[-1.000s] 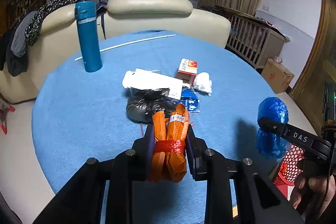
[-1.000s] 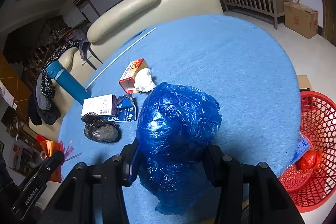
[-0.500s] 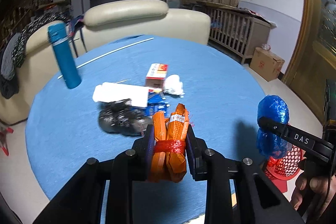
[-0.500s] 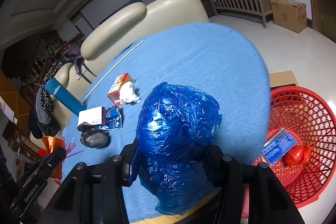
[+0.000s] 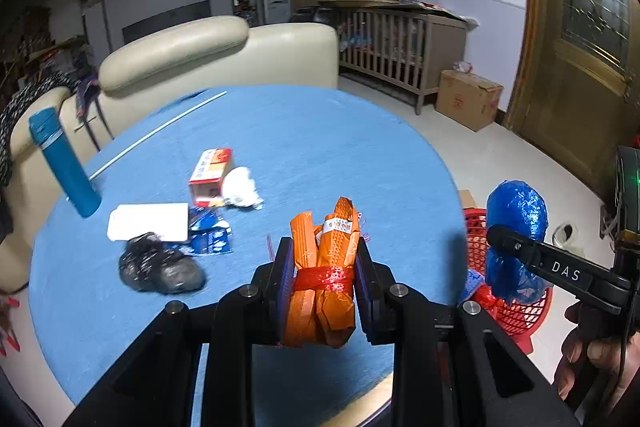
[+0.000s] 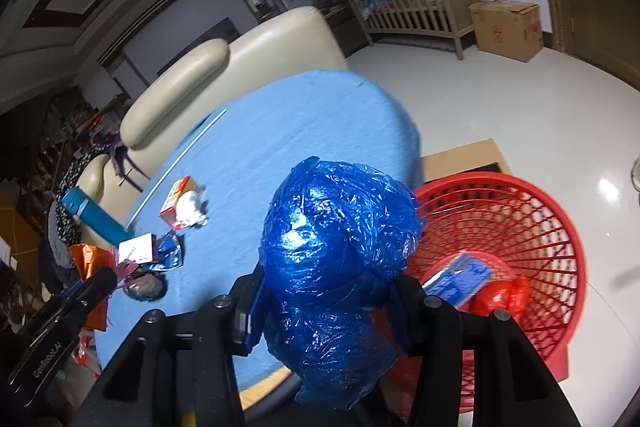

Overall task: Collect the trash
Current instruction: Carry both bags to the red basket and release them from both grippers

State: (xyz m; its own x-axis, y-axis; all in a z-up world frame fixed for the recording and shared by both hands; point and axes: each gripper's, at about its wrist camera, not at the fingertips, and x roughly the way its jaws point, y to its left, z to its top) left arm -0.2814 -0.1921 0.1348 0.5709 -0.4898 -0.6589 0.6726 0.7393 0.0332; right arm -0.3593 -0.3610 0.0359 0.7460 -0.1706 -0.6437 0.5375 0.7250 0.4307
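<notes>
My left gripper is shut on an orange wrapper bundle tied with red netting, held above the near part of the round blue table. My right gripper is shut on a crumpled blue plastic bag, which hangs over the table's right edge beside a red mesh basket on the floor. The left wrist view shows the same bag above the basket. A blue packet and a red bag lie in the basket.
On the table lie a red-and-white carton, a white tissue wad, a white box, a blue wrapper, a black bag, a teal bottle and a white rod. A cream sofa stands behind, a cardboard box on the floor.
Both grippers have swung right with their loads. The table trash has slid left in view, and the red basket has come into fuller view under the blue bag.
</notes>
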